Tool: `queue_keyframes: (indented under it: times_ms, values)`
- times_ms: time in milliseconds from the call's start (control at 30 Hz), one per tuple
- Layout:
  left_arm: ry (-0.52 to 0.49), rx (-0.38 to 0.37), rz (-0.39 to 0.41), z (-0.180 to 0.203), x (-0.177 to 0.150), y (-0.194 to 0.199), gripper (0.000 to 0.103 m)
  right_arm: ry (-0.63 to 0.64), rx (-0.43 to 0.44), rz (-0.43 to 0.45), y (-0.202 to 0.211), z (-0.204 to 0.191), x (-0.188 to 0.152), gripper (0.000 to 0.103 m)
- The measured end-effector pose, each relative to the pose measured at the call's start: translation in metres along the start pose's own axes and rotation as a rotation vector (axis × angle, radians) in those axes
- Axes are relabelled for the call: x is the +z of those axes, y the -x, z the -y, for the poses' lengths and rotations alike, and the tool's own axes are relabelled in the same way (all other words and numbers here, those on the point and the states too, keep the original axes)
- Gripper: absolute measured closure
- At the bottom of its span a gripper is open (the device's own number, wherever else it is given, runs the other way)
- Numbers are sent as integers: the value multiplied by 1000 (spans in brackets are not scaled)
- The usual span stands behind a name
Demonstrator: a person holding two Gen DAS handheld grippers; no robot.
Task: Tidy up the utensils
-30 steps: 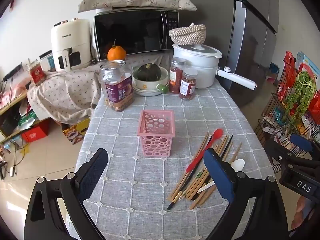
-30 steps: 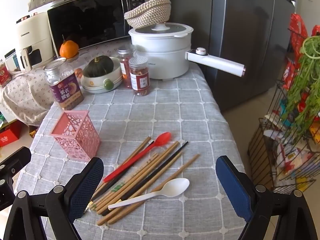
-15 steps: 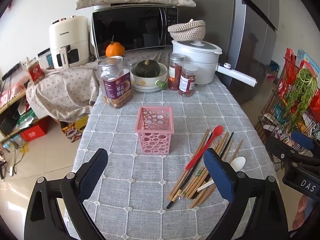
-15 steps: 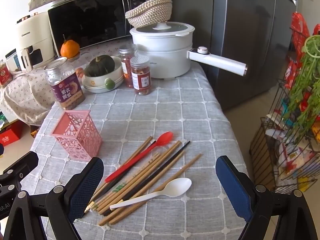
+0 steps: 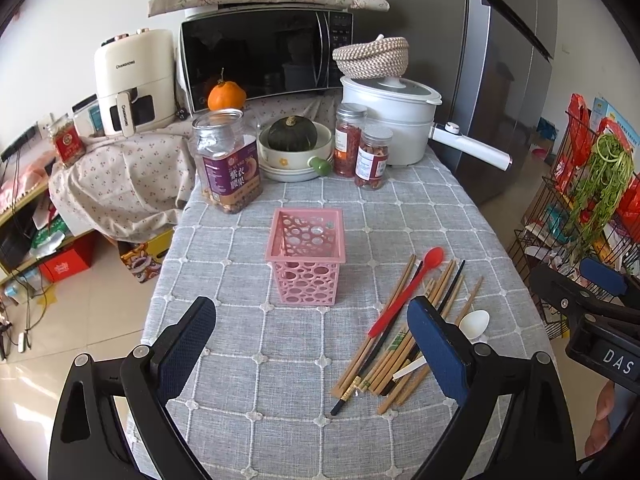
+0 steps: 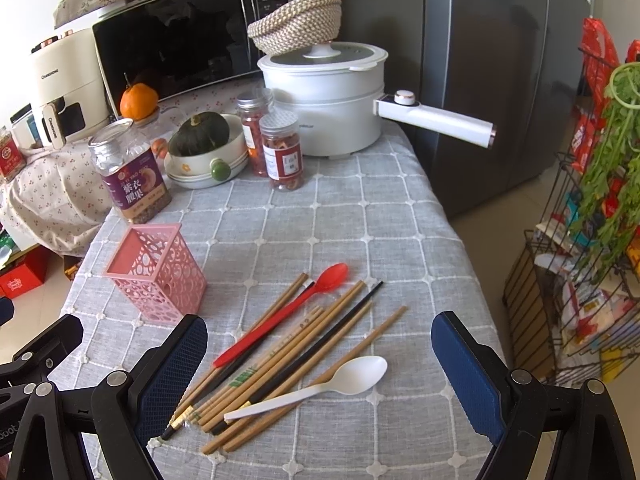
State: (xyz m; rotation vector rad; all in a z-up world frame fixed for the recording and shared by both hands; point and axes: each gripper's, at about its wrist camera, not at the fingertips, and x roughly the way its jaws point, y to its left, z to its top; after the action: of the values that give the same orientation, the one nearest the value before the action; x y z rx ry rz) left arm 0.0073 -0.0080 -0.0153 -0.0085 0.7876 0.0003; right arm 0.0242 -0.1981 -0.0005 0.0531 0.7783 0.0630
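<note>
An empty pink perforated holder (image 5: pixel 306 254) (image 6: pixel 158 270) stands upright mid-table. To its right lies a loose pile of wooden chopsticks (image 5: pixel 394 332) (image 6: pixel 288 354) with a black pair, a red spoon (image 5: pixel 408 290) (image 6: pixel 280 316) and a white spoon (image 5: pixel 472 324) (image 6: pixel 316 386). My left gripper (image 5: pixel 316 348) hovers open over the near table, in front of the holder. Over the utensil pile, my right gripper (image 6: pixel 320 368) is spread wide with nothing held; it also shows at the right edge of the left wrist view (image 5: pixel 592 296).
At the table's far end stand a nut jar (image 5: pixel 228 162), a bowl with a green squash (image 5: pixel 294 146), two spice jars (image 5: pixel 362 152) and a white pot (image 5: pixel 390 120) with a long handle. A wire rack (image 6: pixel 580 264) stands right of the table.
Both grippers have drifted back slightly from the table, staying open. The utensils and holder have not moved.
</note>
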Motion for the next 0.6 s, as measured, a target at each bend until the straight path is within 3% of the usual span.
queue_keyframes:
  times_ms: [600]
  values:
    - [-2,-8,-3,0,1,1,5,-2,9,-8,-5,-2,-1,9]
